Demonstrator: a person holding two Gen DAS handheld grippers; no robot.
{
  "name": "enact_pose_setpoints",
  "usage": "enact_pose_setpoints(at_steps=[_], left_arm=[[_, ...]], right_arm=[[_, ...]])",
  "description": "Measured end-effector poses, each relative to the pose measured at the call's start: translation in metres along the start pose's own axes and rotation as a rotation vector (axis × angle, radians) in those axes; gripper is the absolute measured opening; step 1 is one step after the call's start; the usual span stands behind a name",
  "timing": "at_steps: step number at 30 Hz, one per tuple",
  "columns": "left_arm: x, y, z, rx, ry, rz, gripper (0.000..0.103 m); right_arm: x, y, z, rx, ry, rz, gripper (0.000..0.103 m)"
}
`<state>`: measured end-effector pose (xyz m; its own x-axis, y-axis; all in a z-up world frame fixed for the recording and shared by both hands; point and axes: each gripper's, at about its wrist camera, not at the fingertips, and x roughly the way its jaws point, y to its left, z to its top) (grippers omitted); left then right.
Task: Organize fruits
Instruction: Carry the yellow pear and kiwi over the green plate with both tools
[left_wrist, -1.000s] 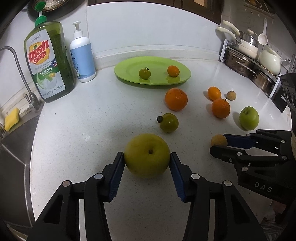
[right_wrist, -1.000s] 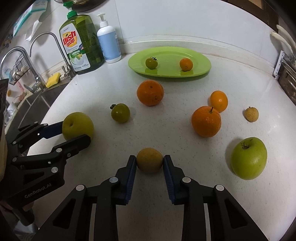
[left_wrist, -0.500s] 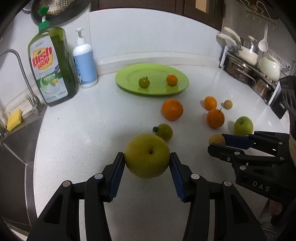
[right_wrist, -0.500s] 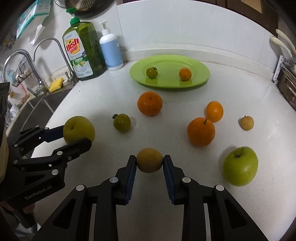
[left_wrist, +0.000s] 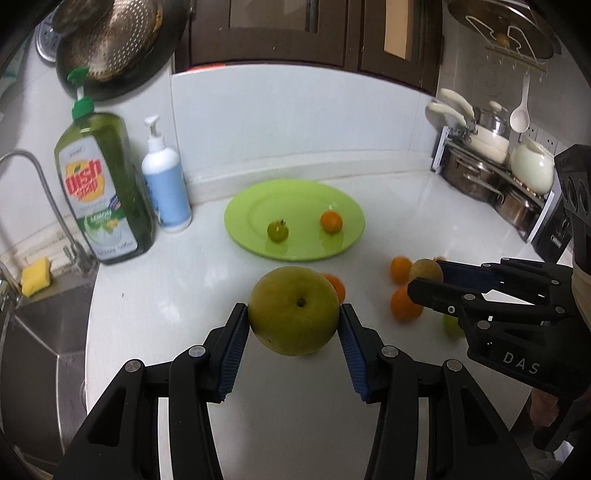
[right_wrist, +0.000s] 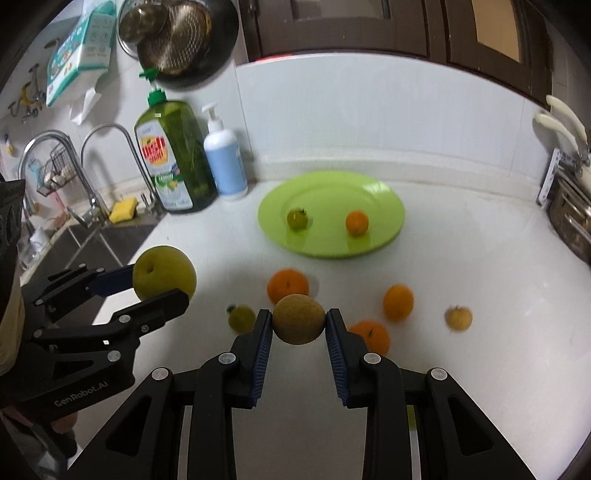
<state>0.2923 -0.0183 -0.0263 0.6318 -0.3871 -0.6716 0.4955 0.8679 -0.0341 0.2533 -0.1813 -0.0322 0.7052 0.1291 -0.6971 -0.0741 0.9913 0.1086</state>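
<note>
A white kitchen counter (left_wrist: 155, 302) runs back to a pale splash wall under dark cabinets, with a steel sink (right_wrist: 107, 240) at its left end. The landmark here is the green plate (right_wrist: 384, 199) near the back wall. It holds two small fruits well apart from each other: a green tomato (right_wrist: 297, 218) on its left half and a small orange (right_wrist: 357, 222) on its right half.

In front of the plate, loose on the counter, lie a large orange (right_wrist: 287, 285), a second orange (right_wrist: 398, 302), a third orange (right_wrist: 371, 336) half hidden behind a finger of the right gripper, a small green fruit (right_wrist: 241, 317) and a pale little fruit (right_wrist: 458, 317), all blurred. A green apple (left_wrist: 452, 325) is almost wholly covered by the right gripper in the left wrist view.

The left gripper (left_wrist: 293, 325) is clamped on a big yellow-green pear (left_wrist: 293, 310), held clear of the counter in front of the plate. The right gripper (right_wrist: 299, 325) is pinched on a small brown round fruit (right_wrist: 298, 319), also lifted, in front of the plate and to the right of the pear.

Left of the plate stand a green dish soap bottle (left_wrist: 99, 192) reading "dish soap" and "LEMON", and a white and blue pump bottle (left_wrist: 166, 192) whose label cannot be read. The grippers carry "DAS" and "GenRobot.AI". Right of the plate, a rack of pots (left_wrist: 491, 173) is cut off by the picture's edge.
</note>
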Motion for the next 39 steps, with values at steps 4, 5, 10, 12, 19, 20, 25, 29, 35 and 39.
enact_pose_setpoints(at_steps=[4,5,10,12,19,20,25,29,35,39], left_arm=[[0.001,-0.002,0.018,0.005,-0.017,-0.008,0.048],[0.001,-0.003,0.023,0.006,-0.023,-0.006,0.048],[0.006,-0.005,0.045,0.007,-0.038,-0.015,0.048],[0.009,-0.005,0.053,0.009,-0.042,-0.013,0.048],[0.025,-0.002,0.084,0.013,-0.047,-0.009,0.048],[0.028,-0.002,0.088,0.013,-0.046,-0.008,0.048],[0.045,0.003,0.109,0.009,-0.041,-0.004,0.048],[0.062,0.007,0.12,0.0,-0.027,-0.003,0.048],[0.097,0.015,0.132,-0.006,0.018,-0.004,0.048],[0.123,0.021,0.138,-0.012,0.058,-0.007,0.048]], right_arm=[[-0.003,-0.006,0.017,-0.015,-0.02,0.003,0.031],[-0.003,-0.008,0.021,-0.018,-0.024,0.002,0.031],[-0.001,-0.015,0.042,-0.034,-0.046,0.01,0.031],[-0.001,-0.019,0.051,-0.037,-0.052,0.014,0.031],[0.008,-0.031,0.084,-0.066,-0.069,0.019,0.031],[0.009,-0.033,0.088,-0.069,-0.07,0.017,0.031],[0.023,-0.043,0.109,-0.078,-0.067,0.025,0.031],[0.04,-0.051,0.123,-0.073,-0.051,0.032,0.031],[0.074,-0.065,0.138,-0.068,-0.008,0.041,0.031],[0.099,-0.076,0.144,-0.061,0.032,0.044,0.031]])
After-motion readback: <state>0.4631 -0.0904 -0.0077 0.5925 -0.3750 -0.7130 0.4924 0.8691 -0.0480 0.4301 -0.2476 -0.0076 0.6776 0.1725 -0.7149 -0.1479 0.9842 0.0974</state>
